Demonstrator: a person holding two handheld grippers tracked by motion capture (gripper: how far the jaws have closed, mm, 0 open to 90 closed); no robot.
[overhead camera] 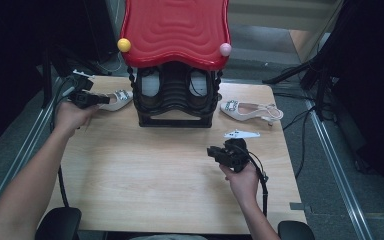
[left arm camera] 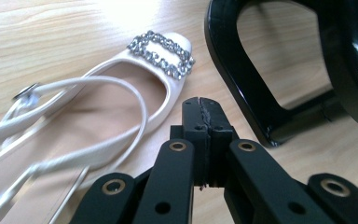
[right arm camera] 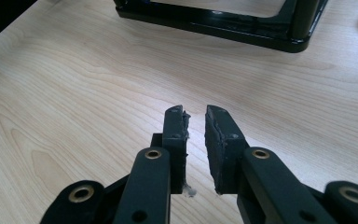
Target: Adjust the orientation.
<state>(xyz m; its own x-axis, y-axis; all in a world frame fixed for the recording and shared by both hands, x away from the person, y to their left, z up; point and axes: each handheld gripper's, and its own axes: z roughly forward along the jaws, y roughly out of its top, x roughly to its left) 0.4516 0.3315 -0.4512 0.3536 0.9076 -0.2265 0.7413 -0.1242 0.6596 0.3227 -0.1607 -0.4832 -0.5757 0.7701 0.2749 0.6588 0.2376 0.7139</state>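
A white slingback shoe (overhead camera: 120,98) with a rhinestone buckle (left arm camera: 161,51) lies on the wooden table (overhead camera: 170,175), left of a black shoe rack (overhead camera: 176,100). My left gripper (overhead camera: 105,100) hovers over the shoe's heel end. Its jaws are shut with nothing between them (left arm camera: 204,105), just to the right of the shoe's side and its straps (left arm camera: 88,84). A second white shoe (overhead camera: 250,110) lies right of the rack. My right gripper (overhead camera: 216,151) is held over the table's right middle; its fingers (right arm camera: 196,114) stand a narrow gap apart over bare wood, holding nothing.
The rack carries a red wavy top (overhead camera: 176,30) with a yellow ball (overhead camera: 124,45) and a pink ball (overhead camera: 225,49), and a pair of dark shoes (overhead camera: 151,84) sits inside it. Its black base (right arm camera: 223,23) and leg (left arm camera: 242,79) stand close to both grippers.
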